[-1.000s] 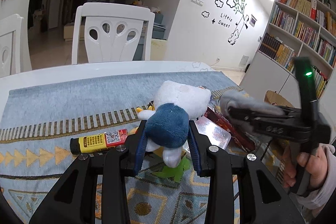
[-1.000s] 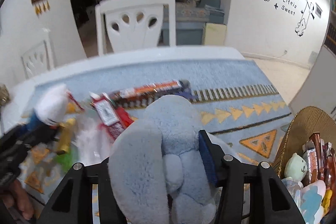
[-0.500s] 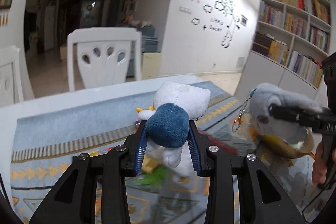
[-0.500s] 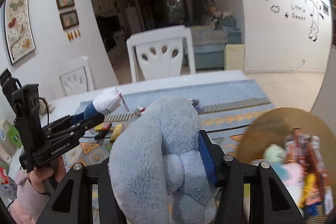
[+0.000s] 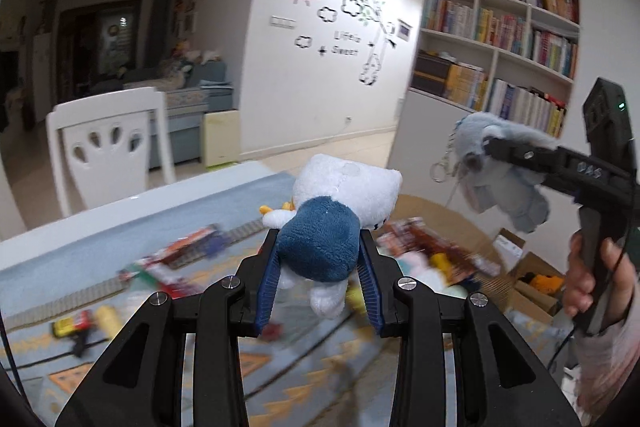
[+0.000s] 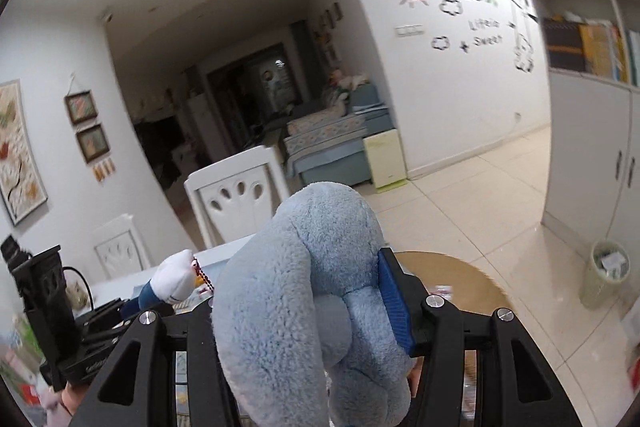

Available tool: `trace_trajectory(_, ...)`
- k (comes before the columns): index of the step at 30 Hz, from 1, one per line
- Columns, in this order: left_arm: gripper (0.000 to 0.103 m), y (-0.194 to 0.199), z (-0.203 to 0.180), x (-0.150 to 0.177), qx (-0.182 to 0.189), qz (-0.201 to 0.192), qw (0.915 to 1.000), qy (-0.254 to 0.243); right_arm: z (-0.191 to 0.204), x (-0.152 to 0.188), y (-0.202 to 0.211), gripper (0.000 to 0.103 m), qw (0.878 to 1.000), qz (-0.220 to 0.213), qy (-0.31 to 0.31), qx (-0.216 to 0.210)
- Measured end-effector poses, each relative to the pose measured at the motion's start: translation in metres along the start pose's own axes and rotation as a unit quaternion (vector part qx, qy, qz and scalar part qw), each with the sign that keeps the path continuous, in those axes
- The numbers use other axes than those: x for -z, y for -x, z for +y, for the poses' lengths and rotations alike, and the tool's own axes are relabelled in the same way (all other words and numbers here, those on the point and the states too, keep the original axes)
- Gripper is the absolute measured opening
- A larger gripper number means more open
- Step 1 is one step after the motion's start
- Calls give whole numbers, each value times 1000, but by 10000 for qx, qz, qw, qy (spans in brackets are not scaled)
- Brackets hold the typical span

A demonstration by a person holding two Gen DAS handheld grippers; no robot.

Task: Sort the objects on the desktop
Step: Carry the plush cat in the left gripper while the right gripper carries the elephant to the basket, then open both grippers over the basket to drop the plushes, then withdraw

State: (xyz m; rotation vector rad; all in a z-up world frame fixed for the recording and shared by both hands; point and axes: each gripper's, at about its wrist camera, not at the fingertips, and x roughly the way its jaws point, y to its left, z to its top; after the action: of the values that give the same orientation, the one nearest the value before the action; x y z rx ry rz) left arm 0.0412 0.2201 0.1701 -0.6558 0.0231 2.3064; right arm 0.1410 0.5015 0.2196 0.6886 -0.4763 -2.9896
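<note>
The left gripper (image 5: 320, 279) has its jaws clenched on a blue-and-white plush (image 5: 332, 223), held in the air above the desk (image 5: 132, 211). The right gripper (image 6: 304, 311) has its jaws clamped on a pale blue-grey plush (image 6: 308, 303), raised over a round woven basket (image 6: 452, 267) at the desk's end. The desk carries a blue patterned cloth (image 5: 52, 259) with yellow triangles; blurred snack packets (image 5: 188, 251) and a yellow-and-red tube (image 5: 84, 319) lie scattered on it. A white chair (image 5: 108, 147) stands behind the desk. Beyond are a white wall with sun and cloud decals (image 5: 332, 11), a full bookshelf (image 5: 504, 23), a tiled floor (image 6: 460, 203) and a small waste bin (image 6: 608, 271).
</note>
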Motion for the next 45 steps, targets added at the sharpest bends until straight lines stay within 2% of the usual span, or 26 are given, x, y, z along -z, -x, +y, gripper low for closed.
trace_trajectory(9, 34, -62, -60, -4, 306, 281, 9991, -40, -42, -2, -10, 52, 9995, 229, -166, 116)
trace_trajectory(10, 36, -66, -62, -3, 319, 297, 9990, -44, -44, -2, -13, 52, 9994, 270, -168, 120)
trace_trajectory(11, 43, -72, -64, -1, 377, 312, 9988, -45, -45, -2, -19, 55, 9992, 358, -140, 114)
trace_trajectory(13, 48, -77, -64, 2, 383, 339, 9987, -9, -44, -2, -26, 64, 9987, 498, 2, 77)
trace_trajectory(15, 55, -83, -59, 4, 542, 536, 9969, 176, -43, -2, -27, 67, 9987, 502, 74, -95)
trace_trajectory(18, 56, -86, -49, 7, 618, 665, 9949, 428, -45, -4, -23, 67, 9986, 493, 103, -130)
trace_trajectory(24, 56, -64, -19, 11, 454, 504, 9954, 679, -43, 2, -19, 67, 9977, 633, 74, -215)
trace_trajectory(31, 56, -24, 39, 17, 30, 225, 9933, 1133, 3, 10, -31, 67, 9946, 855, 391, -438)
trace_trajectory(34, 56, 3, 67, 24, -362, 64, 9914, 1260, 32, 14, -37, 67, 9927, 903, 559, -576)
trace_trajectory(36, 56, 17, 85, 28, -495, -22, 9893, 1369, 51, 17, -44, 67, 9909, 959, 676, -662)
trace_trajectory(42, 56, 38, 147, 49, -820, -84, 9807, 1774, 120, 40, -82, 67, 9814, 1292, 1117, -876)
trace_trajectory(45, 56, 30, 169, 62, -843, 172, 9766, 1973, 148, 56, -112, 67, 9775, 1493, 1244, -824)
